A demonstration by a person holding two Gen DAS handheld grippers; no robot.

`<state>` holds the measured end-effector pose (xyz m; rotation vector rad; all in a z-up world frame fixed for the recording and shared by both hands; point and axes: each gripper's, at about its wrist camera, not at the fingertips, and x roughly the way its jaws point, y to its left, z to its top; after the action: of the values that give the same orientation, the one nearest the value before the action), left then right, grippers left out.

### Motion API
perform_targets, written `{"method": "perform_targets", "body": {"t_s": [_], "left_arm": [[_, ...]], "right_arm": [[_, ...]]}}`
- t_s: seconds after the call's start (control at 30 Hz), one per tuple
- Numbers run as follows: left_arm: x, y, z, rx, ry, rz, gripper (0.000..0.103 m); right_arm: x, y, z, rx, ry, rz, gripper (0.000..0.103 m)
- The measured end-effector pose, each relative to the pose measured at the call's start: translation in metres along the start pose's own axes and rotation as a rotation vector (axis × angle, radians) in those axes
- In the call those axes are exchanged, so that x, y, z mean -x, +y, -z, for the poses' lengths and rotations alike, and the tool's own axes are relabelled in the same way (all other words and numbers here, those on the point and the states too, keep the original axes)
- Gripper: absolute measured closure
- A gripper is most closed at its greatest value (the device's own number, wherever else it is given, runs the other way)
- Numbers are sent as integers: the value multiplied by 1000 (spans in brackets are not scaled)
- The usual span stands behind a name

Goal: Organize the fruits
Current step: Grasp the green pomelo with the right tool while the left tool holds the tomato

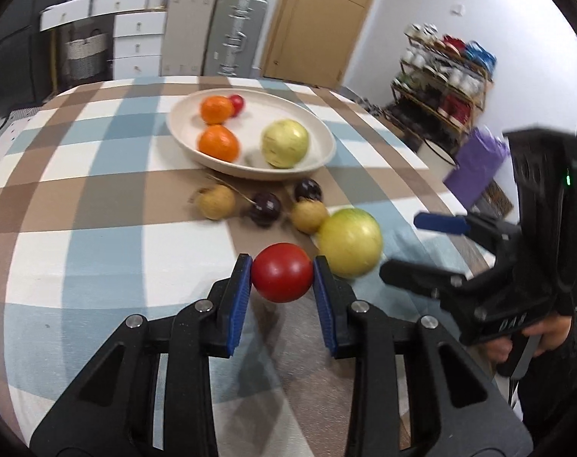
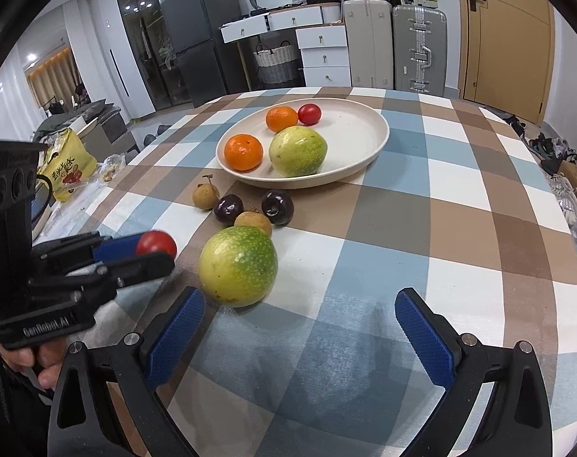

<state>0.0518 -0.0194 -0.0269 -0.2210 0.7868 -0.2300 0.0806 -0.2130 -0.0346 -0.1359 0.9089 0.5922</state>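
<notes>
My left gripper (image 1: 282,272) is shut on a small red tomato (image 1: 282,272), held just above the checked tablecloth; it also shows in the right wrist view (image 2: 155,243). A yellow-green round fruit (image 1: 349,242) (image 2: 238,266) lies just right of it. My right gripper (image 2: 299,327) is open and empty, just behind that fruit. A cream plate (image 1: 322,129) (image 2: 372,125) holds two oranges (image 2: 244,151), a small red tomato (image 2: 309,114) and a green fruit (image 2: 298,151). Two longans (image 2: 205,196) and two dark plums (image 2: 277,206) lie in front of the plate.
The round table (image 2: 459,228) drops off at right and left. A yellow snack bag (image 2: 65,169) lies at its left edge. Suitcases (image 2: 417,45), drawers and a door stand behind. A shelf rack (image 1: 440,76) stands to the right.
</notes>
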Motion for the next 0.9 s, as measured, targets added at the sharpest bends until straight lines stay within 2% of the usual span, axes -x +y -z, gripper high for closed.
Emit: {"method": "perform_targets", "body": {"t_s": [0.17, 0.3, 0.67, 0.8, 0.9], "left_arm": [[8, 12, -3, 26, -46, -31, 74], [11, 19, -4, 36, -68, -53, 74], [11, 23, -5, 53, -82, -69, 74], [10, 23, -5, 53, -82, -69, 74], [10, 23, -5, 51, -82, -72, 74]], "right_arm": [[-9, 12, -3, 26, 14, -6, 2], [-17, 22, -8, 46, 22, -14, 7], [-27, 35, -13, 56, 37, -24, 31], [-27, 35, -10, 64, 42, -31, 52], [-26, 36, -7, 81, 26, -37, 53]]}}
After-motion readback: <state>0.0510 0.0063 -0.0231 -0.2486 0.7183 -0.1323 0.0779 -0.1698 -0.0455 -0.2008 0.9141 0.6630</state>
